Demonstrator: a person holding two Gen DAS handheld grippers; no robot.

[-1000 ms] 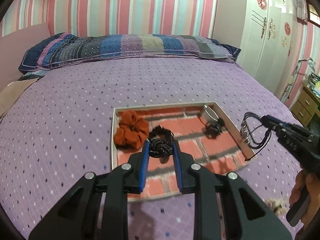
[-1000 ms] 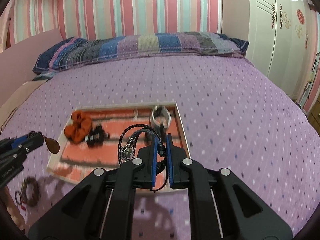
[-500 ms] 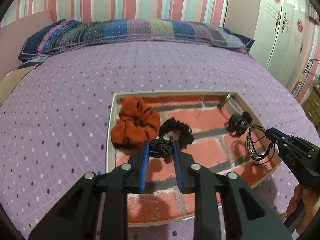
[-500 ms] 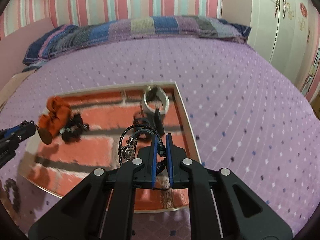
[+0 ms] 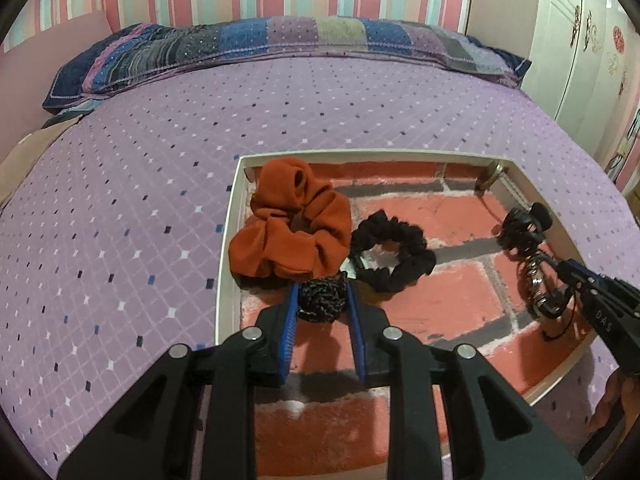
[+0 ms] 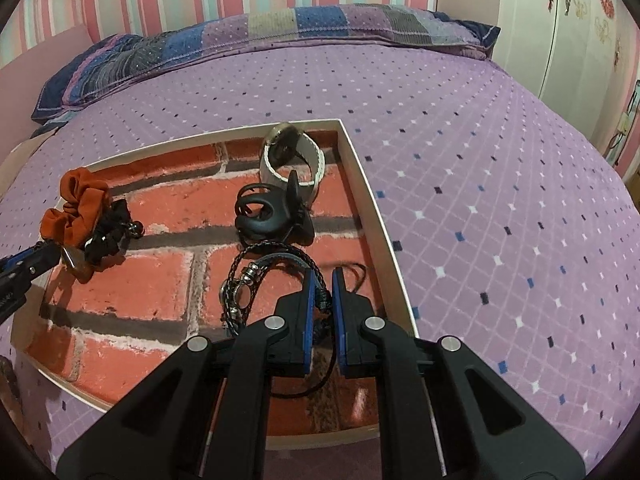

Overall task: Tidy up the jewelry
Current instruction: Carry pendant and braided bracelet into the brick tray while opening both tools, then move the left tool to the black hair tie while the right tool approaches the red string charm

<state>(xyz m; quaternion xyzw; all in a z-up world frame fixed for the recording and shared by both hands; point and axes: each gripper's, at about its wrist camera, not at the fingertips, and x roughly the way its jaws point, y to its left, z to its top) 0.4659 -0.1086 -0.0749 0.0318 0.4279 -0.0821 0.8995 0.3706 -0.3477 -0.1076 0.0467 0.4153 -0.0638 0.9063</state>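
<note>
A shallow tray with a brick-pattern floor [image 5: 424, 208] [image 6: 168, 216] lies on the purple bed. My left gripper [image 5: 322, 300] is shut on a dark braided cord with a pendant [image 5: 322, 300], low over the tray's left part, next to an orange scrunchie [image 5: 288, 232] and a black scrunchie [image 5: 394, 252]. My right gripper [image 6: 321, 284] is shut on a black braided bracelet with metal beads [image 6: 248, 284], low over the tray's right part. A black hair claw [image 6: 268, 216] and a white cuff [image 6: 294, 160] lie just beyond it.
The tray has a raised white rim [image 6: 370, 200]. A striped pillow [image 5: 280, 46] lies at the head of the bed. A white wardrobe [image 5: 592, 40] stands to the right. A beaded item [image 6: 6, 376] shows at the left edge of the right wrist view.
Both grippers have moved forward and down over the tray with their items still held. The right gripper came in over the tray's right rim.
</note>
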